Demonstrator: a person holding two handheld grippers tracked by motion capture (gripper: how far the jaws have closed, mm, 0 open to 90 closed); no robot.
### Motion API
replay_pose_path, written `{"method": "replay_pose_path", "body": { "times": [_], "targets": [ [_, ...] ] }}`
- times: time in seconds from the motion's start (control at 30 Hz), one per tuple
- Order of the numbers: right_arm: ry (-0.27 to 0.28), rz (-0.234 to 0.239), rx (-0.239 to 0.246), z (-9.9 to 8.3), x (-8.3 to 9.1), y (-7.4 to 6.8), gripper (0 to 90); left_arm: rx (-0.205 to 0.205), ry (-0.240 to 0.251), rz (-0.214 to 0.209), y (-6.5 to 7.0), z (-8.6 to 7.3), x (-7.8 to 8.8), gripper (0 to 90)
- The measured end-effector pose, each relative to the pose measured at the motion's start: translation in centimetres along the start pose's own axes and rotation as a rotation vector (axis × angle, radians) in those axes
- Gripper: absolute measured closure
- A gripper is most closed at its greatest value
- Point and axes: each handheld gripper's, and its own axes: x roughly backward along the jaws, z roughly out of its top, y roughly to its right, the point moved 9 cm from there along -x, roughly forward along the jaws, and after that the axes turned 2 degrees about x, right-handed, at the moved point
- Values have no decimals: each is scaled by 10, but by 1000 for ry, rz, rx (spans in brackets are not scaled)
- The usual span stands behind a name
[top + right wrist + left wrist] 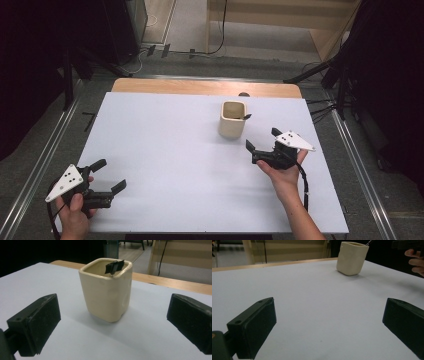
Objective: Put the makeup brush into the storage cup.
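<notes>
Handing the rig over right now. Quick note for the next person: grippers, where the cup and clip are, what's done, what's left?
Left gripper: open, holding nothing, low at the near left of the table, far from the cup.
Right gripper: open, holding nothing, just short of the cup and aimed at it; the cup sits between its jaws in the right gripper view but is not touched.
Cup: upright, cream, on the far right of centre of the white tabletop.
Clip: black binder clip sitting at the cup's rim.
Done: nothing gripped so far.
Left: probably close the right gripper on the cup or the clip; I can't tell which.
</notes>
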Motion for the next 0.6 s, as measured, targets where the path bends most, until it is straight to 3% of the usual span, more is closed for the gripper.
{"method": "replay_pose_path", "body": {
  "times": [0.6],
  "targets": [
    [-4,-38,-20,-27,37,23,0,-2,-2,-1,1,0,0,0]
  ]
}}
